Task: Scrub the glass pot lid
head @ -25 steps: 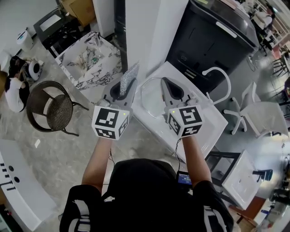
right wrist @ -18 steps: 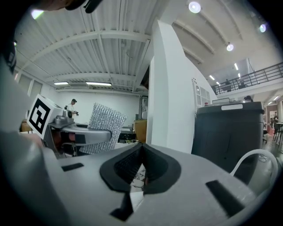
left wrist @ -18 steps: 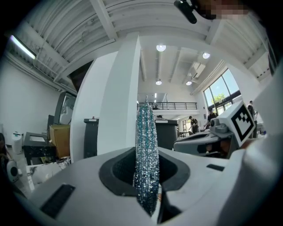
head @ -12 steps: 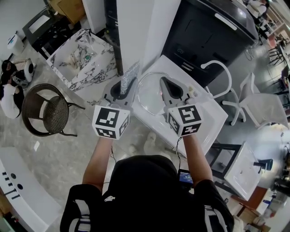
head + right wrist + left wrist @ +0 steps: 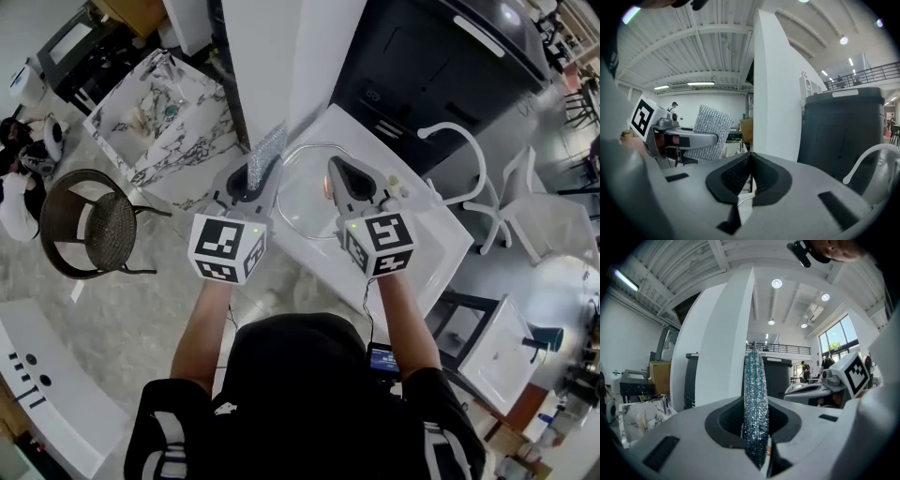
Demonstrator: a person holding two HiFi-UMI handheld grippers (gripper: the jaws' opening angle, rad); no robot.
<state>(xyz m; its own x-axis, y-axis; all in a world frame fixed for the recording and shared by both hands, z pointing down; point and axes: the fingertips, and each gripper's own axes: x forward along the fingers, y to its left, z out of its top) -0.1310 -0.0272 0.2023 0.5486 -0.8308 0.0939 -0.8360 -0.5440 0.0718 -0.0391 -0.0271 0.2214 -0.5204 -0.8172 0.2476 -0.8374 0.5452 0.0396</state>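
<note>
Two grippers hover over the white desk (image 5: 433, 236). My left gripper (image 5: 262, 175) clamps an upright glittery scrub pad (image 5: 267, 150) in its fingers. My right gripper (image 5: 335, 172) has its fingers pressed together, with the glass lid (image 5: 298, 204) just beside their tip.

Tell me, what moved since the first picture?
Almost nothing. The left tongs and right tongs crept a touch up the picture, and the room slid a bit as the head camera shifted. Nothing was grabbed or dropped. The left tongs still pinch the sparkly scrub pad, and the right tongs stay shut by the glass lid on the white counter.
</note>
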